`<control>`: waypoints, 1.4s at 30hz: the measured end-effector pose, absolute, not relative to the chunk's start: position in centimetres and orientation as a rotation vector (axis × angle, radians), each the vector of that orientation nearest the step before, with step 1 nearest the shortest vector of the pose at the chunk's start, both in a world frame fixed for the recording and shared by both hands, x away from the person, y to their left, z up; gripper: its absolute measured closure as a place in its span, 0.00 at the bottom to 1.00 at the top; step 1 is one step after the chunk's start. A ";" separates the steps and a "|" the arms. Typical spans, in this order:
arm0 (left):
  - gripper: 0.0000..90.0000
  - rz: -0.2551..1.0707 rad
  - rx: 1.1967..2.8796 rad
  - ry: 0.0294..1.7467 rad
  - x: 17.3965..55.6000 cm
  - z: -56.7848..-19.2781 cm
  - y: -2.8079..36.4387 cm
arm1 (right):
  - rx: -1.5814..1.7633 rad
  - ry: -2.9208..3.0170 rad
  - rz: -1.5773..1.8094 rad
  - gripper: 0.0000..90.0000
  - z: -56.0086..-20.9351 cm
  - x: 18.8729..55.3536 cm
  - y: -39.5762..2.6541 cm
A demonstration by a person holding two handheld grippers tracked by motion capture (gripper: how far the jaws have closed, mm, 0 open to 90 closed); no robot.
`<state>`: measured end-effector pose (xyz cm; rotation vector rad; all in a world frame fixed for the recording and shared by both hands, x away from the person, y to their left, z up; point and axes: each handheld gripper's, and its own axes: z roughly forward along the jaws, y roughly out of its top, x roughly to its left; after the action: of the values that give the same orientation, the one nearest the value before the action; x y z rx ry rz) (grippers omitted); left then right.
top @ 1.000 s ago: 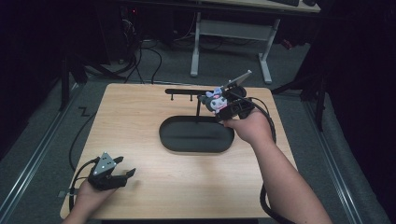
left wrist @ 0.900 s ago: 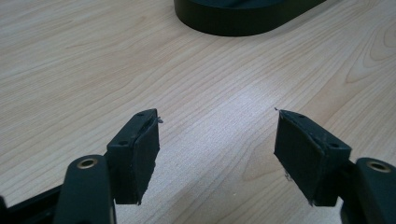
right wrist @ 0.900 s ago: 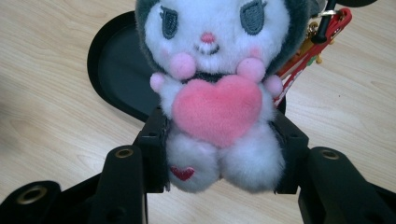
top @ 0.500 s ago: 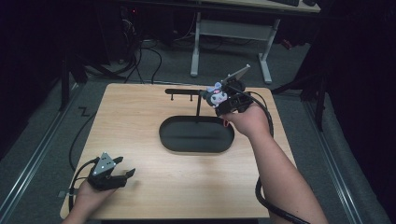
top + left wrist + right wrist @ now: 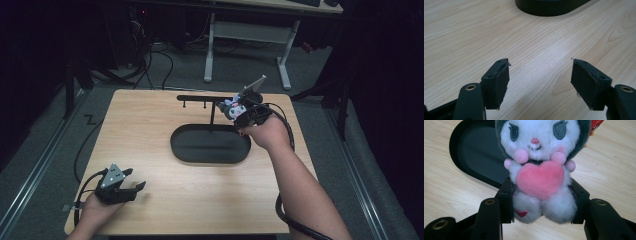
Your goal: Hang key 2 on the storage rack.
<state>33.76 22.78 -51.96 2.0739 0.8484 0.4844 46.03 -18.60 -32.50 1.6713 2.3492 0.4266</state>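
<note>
A small white plush toy with a dark hood and a pink heart on its chest sits upright between the pads of my right gripper, which is shut on its lower body. In the high view the plush toy and right gripper hang over the back right of the table, beside the right end of a black hanger rack. My left gripper rests at the front left of the table. Its jaws stand wide apart in the left gripper view, with only bare wood between them.
A black oval tray lies mid-table, with the rack's post rising from its back edge. The tray's rim also shows in the left gripper view and under the plush. Cables trail off both table sides. A desk frame stands behind.
My right gripper has edged a little to the left with the plush toy still in it. The left gripper has not moved.
</note>
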 end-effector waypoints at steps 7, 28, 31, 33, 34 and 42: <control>0.35 0.484 2.088 0.838 33.7 -52.0 22.7 | 1.682 2.372 0.357 0.55 -32.7 46.6 -18.3; 0.35 0.477 2.114 0.824 33.7 -52.2 22.4 | 1.711 2.415 0.299 0.55 -35.2 46.9 -18.2; 0.35 0.473 2.121 0.821 33.7 -52.2 22.4 | 1.713 2.421 0.291 0.56 -35.4 46.8 -18.3; 0.35 0.474 2.120 0.819 33.7 -52.2 22.3 | 1.700 2.449 0.246 0.56 -35.9 46.7 -18.2; 0.35 0.473 2.120 0.819 33.7 -52.2 22.3 | 1.700 2.446 0.233 0.56 -36.3 46.6 -18.1; 0.35 0.469 2.130 0.815 33.7 -52.3 22.2 | 1.694 2.483 0.230 0.55 -38.1 46.8 -17.4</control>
<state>33.72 22.22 -52.30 2.1296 0.8149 0.4693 46.75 -17.35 -38.10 1.6941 2.4832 0.2295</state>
